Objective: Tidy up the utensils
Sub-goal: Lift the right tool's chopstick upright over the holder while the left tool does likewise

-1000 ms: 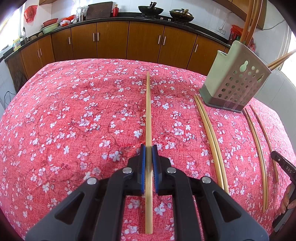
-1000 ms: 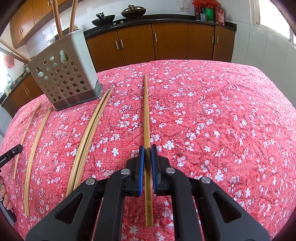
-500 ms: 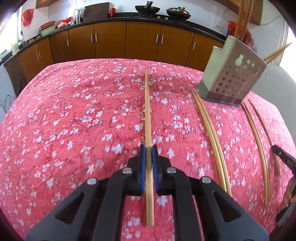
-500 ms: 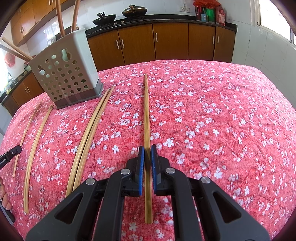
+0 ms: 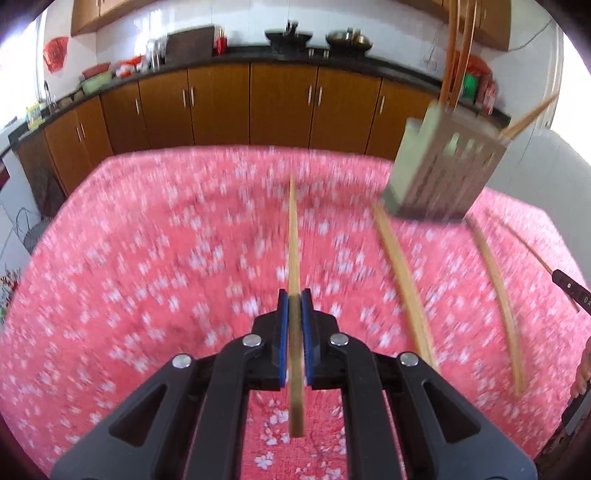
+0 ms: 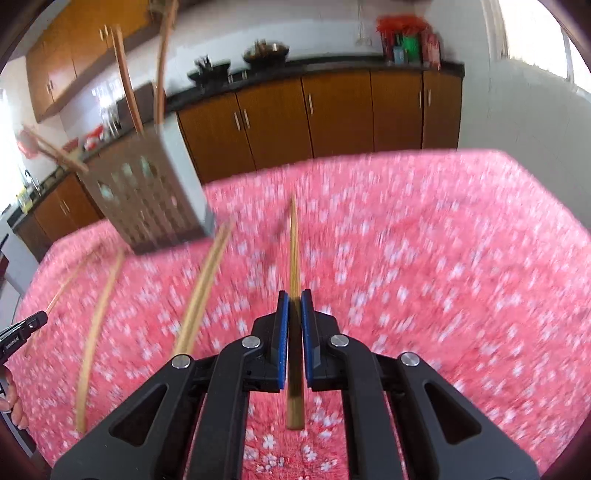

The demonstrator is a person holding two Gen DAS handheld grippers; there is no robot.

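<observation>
Cloth (image 5: 155,258) of pink-red with white blossoms, spread over the whole table, blurred by motion in both views. Left tool (image 5: 294,310) at lower centre of the left wrist view, blue pads pinched tight on a bamboo chopstick (image 5: 293,229) running straight up the frame. Right tool (image 6: 294,310) at lower centre of the right wrist view, likewise clamped on its own chopstick (image 6: 294,243), with a dark shadow just left of the tip. Grey perforated utensil holder (image 5: 439,173) at upper right of the left view, standing on the cloth with several sticks poking out of its top and side; same holder (image 6: 147,192) at upper left of the right view. Loose chopsticks on the cloth below the holder: a pair (image 5: 402,280) lying close together, and two more (image 5: 498,299) farther right, apart from each other. Brown wooden cabinets (image 5: 221,103) under a dark counter along the back wall, woks (image 5: 288,35) and jars on top, white tiles above. Bright window (image 6: 535,37) at upper right of the right view. Part of a hand (image 5: 583,369) at the right edge of the left view.
</observation>
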